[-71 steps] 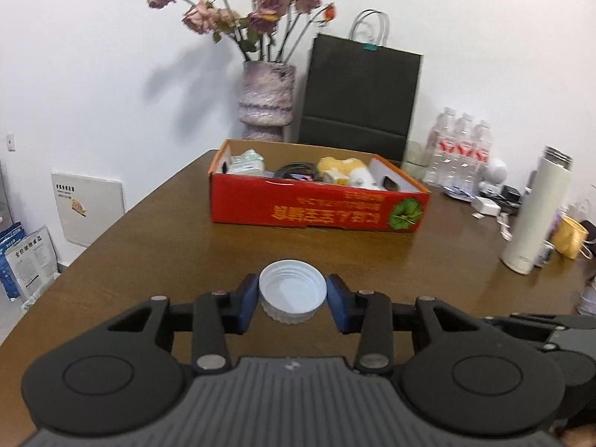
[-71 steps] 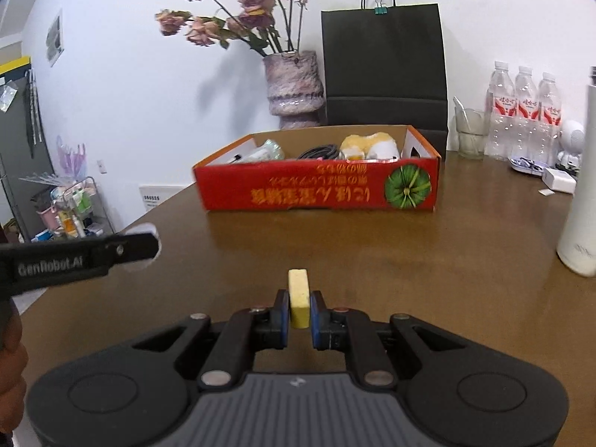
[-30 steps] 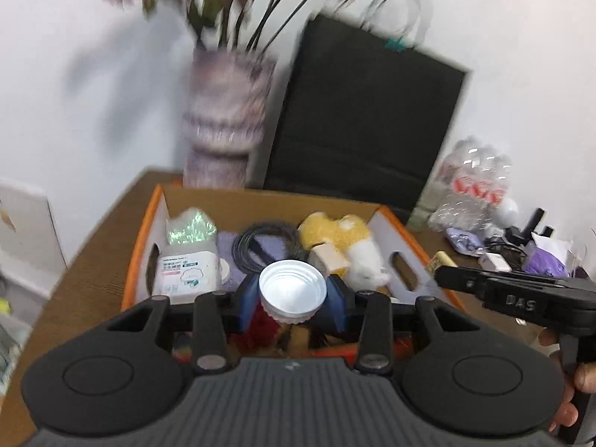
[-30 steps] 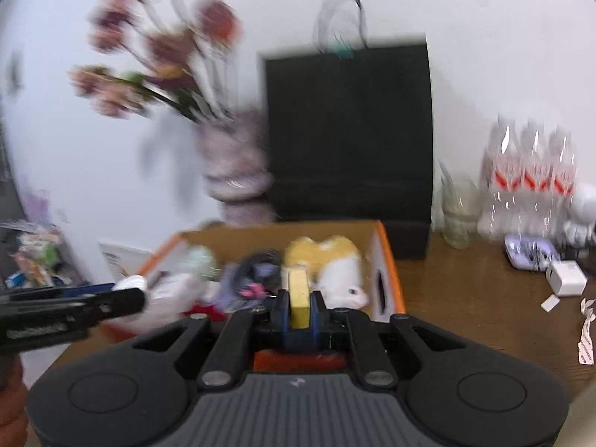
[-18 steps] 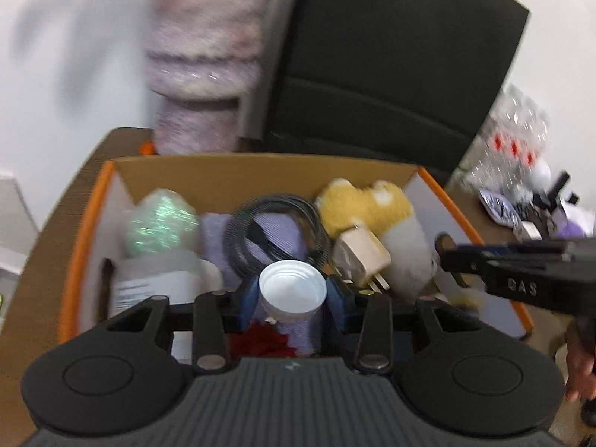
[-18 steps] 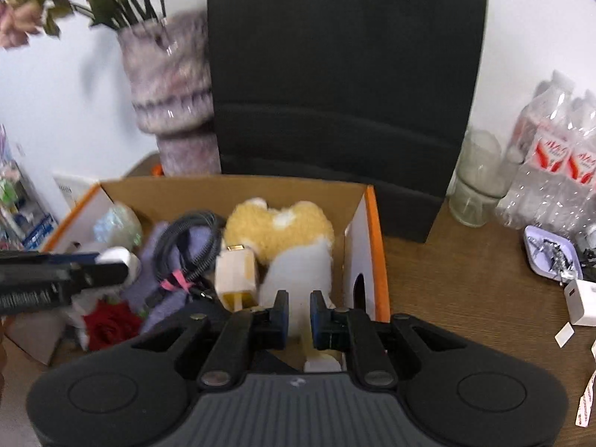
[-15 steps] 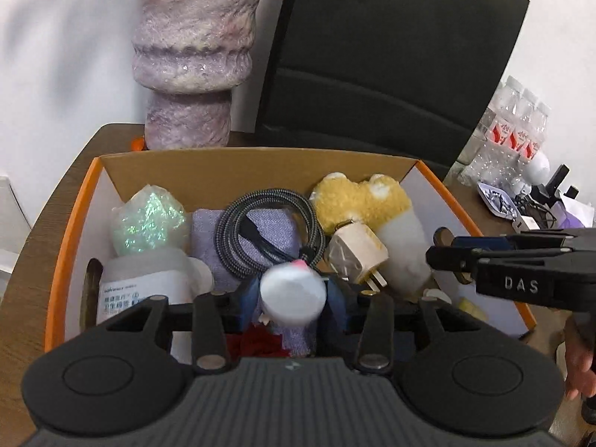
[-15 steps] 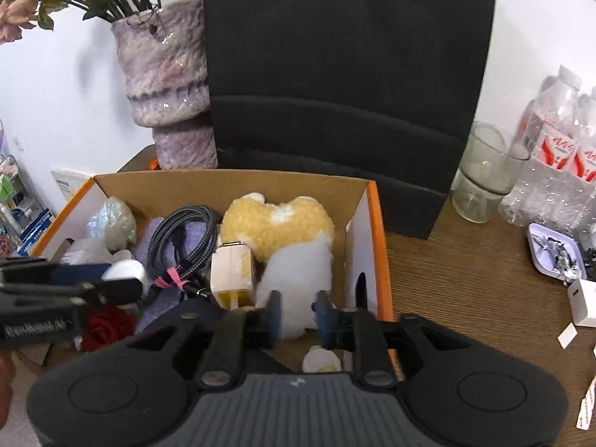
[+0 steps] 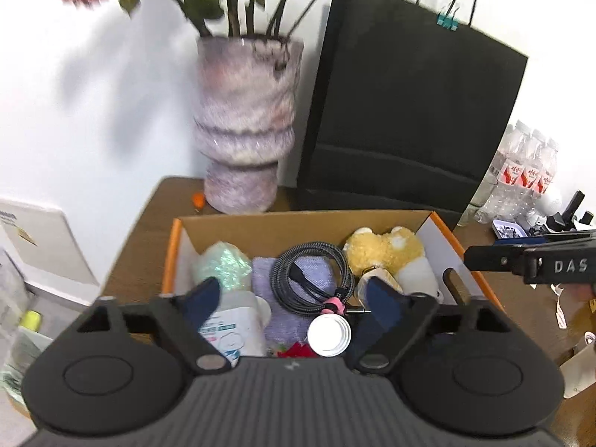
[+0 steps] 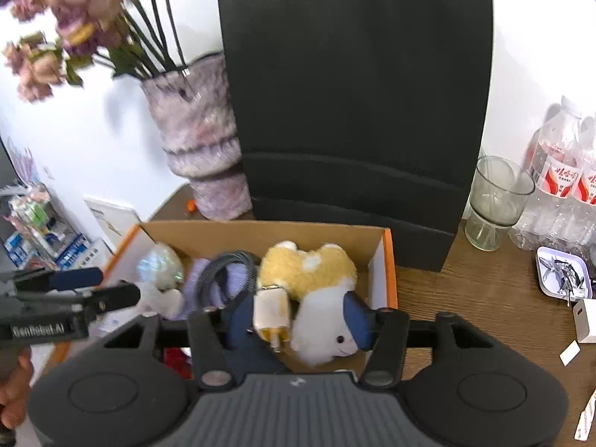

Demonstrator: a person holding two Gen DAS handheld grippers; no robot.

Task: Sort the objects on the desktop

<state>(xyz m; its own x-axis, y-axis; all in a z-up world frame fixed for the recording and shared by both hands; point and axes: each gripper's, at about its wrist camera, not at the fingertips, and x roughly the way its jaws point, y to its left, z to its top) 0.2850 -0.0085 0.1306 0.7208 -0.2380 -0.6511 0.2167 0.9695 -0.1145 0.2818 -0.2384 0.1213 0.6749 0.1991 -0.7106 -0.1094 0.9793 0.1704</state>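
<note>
Left gripper: jaws spread wide, blue pads far apart, nothing held; it hangs over the near edge of the cardboard box. White bottle cap lies open side up inside the box, in the gap between the pads but touching neither, beside a red item and just in front of the coiled black cable. The cable rests on a lilac cloth; left of it a white bottle with an iridescent packet behind; right of it a yellow-and-white plush toy. Right gripper: jaws also wide apart and empty, poised above the right half of the box. Between its pads, lower down in the box, sit a cream plug adapter, prongs toward the camera, and the white face of the plush toy. The yellow piece is not discernible in either view. Behind the box stand a marbled vase with dried flowers and a black paper bag. On the wooden table to the right: a glass cup, water bottles and a small tray.
</note>
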